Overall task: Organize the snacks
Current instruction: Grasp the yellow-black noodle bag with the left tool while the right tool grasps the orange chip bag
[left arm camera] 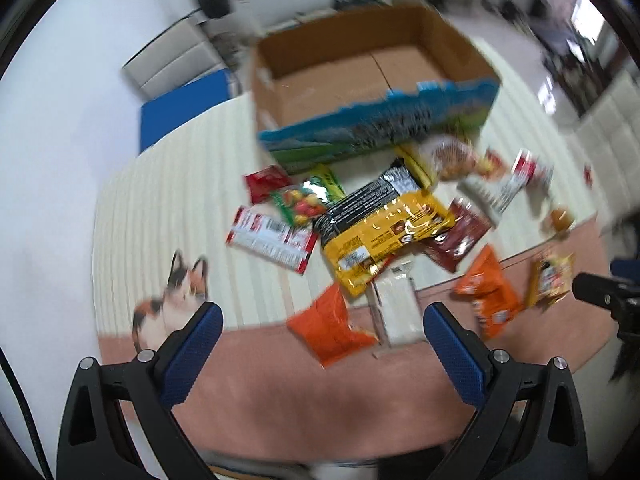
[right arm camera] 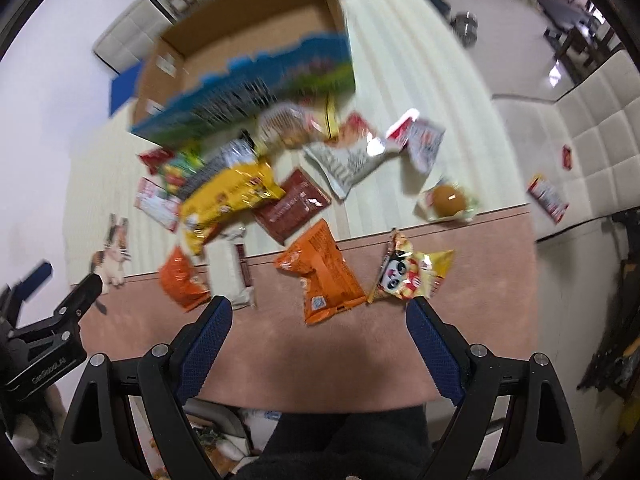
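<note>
Both hand-held grippers hang released and empty above the pink front strip of the mat (right arm camera: 360, 344). The right hand-held gripper (right arm camera: 318, 314) is nearer the crinkled orange foil snack packet (right arm camera: 320, 276), which lies just ahead of its fingertips across the seam between pink strip and cream ribbed part, long axis running toward the empty brown cardboard box (right arm camera: 240, 40) at the far edge. The left hand-held gripper (left arm camera: 322, 320) faces another orange packet (left arm camera: 330, 330).
</note>
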